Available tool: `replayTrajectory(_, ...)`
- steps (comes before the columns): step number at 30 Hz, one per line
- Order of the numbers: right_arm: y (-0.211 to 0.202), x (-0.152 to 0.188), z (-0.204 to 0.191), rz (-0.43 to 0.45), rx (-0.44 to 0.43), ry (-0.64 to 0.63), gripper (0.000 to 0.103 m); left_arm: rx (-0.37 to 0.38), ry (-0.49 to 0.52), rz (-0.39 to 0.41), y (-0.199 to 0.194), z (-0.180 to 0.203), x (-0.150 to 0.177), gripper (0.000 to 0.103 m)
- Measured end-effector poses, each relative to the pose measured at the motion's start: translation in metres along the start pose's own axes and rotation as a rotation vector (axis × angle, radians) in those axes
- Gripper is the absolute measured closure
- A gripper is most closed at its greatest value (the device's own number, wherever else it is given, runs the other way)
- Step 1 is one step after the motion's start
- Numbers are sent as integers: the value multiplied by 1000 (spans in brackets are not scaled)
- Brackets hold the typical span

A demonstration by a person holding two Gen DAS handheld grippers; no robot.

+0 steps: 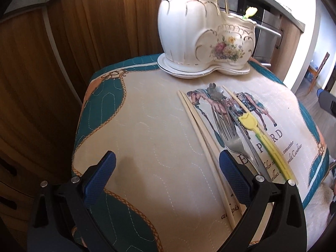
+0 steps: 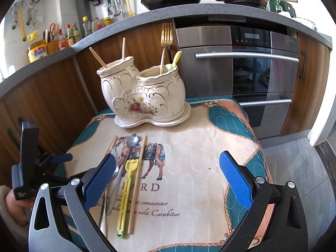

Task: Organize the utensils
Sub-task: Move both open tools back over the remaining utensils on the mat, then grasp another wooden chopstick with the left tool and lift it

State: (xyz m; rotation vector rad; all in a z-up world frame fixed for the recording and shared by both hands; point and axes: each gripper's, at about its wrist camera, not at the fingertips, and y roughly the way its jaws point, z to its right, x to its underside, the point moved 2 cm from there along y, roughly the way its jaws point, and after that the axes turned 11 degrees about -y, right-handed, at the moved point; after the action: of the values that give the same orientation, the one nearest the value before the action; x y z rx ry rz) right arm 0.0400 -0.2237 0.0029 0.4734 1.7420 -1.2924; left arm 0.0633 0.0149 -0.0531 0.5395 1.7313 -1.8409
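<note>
A white ceramic two-pot utensil holder (image 2: 142,92) stands on its saucer at the far side of the quilted horse-print cloth (image 2: 189,189). In it are a gold fork (image 2: 166,38), two chopsticks (image 2: 97,57) and a yellow-green utensil (image 2: 176,59). Loose on the cloth lie a chopstick pair (image 1: 201,134), a steel fork (image 1: 227,132), a steel spoon (image 2: 131,140), a yellow plastic utensil (image 2: 128,189) and a single chopstick (image 2: 137,180). My left gripper (image 1: 168,168) is open low over the cloth, left of the utensils. My right gripper (image 2: 168,161) is open, its left finger over the fork.
Wooden cabinet fronts (image 1: 63,63) sit close behind and left of the small table. A steel oven (image 2: 241,73) is at the back right, under a grey counter (image 2: 126,23) with pans and bottles. A hand (image 2: 12,208) holds the left gripper's handle.
</note>
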Motion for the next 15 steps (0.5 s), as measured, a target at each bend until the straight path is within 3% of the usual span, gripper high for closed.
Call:
replayTrajectory(3,0,0,0,0,1,-3,5,-16,7,1,2,1,1,9)
replayTrajectory(6,1,0,0,-2,-1,-1,5,-33,15,-9,5,1,-2,22)
replayTrajectory(8,1,0,-1,-4,-2,-5,5,-28,23,-7,5,3,-5,39)
replayTrajectory(10,3,0,-2,-9,-3,-12,5,-28,40,-9,5,4,-9,47)
replayTrajectory(15,7,1,-7,-25,-8,-32,5,2,45,-33,12,5,-18,50)
